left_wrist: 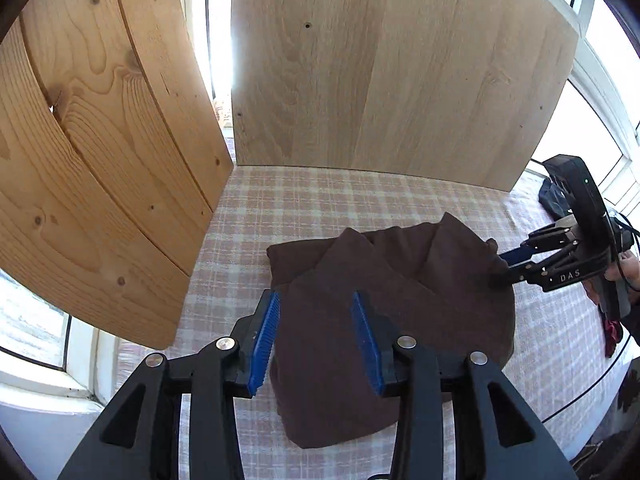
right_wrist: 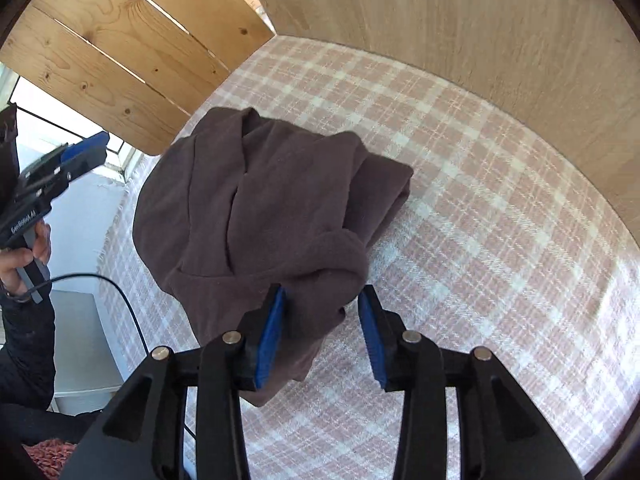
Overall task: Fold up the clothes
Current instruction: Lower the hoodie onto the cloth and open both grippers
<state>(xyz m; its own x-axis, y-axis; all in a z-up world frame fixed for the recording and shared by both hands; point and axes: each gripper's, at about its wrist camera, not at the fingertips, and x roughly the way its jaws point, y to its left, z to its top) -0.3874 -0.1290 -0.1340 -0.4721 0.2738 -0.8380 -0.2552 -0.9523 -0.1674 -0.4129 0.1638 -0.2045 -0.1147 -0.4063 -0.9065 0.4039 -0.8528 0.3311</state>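
Clothes amounted to one brown garment [left_wrist: 384,320], lying in a loosely folded heap on the checked cloth [left_wrist: 320,200] that covered the desk. My left gripper [left_wrist: 316,340] hung over its near edge with the jaws partly apart; the soft fabric showed between the two blue ribbed pads [left_wrist: 264,344], but they did not press on it. My right gripper [right_wrist: 322,336] stood at the opposite end of the heap, jaws likewise partly apart, with a rolled fold of the garment [right_wrist: 272,208] bulging between the pads; I could not tell whether either pad touched it. The fabric looked thick, matte and fleecy, with rounded folds and several overlapping flaps. The cloth was a flat weave in pink and cream squares. Two wooden panels stood at the far edge: one of knotty pine planks [left_wrist: 100,160], one smooth and pale [left_wrist: 380,80].
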